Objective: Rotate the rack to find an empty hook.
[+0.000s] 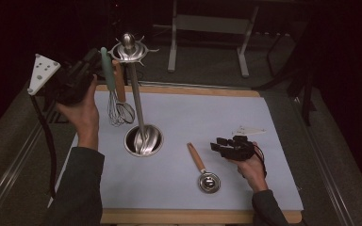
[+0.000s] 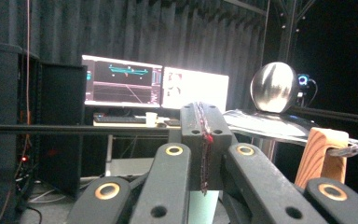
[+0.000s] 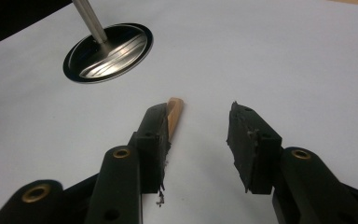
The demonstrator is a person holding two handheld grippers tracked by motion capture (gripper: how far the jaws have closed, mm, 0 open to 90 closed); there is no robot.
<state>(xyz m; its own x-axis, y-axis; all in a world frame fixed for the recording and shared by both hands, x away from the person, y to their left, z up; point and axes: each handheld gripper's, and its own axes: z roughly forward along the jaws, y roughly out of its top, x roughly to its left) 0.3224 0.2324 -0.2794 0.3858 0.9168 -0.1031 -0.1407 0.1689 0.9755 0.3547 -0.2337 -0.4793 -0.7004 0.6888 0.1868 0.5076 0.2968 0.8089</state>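
Claw (image 3: 200, 135) agape; wooden handle (image 3: 174, 117) beside.

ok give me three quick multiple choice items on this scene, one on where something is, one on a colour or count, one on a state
1. Where does the loose utensil with the wooden handle lie?
A. on the white mat, near the right gripper
B. hanging on the rack
C. on the floor

2. What colour is the handle of the whisk on the rack?
A. red
B. pale green
C. black

3. How do the jaws of the right gripper stand?
A. shut on the wooden handle
B. shut on nothing
C. open

Answers:
1 A: the high view shows it flat on the mat, just left of the right gripper.
2 B: the handle is pale green at the rack's top, by the left gripper.
3 C: the right gripper view shows a wide gap between the jaws, with the handle's tip beside one of them.
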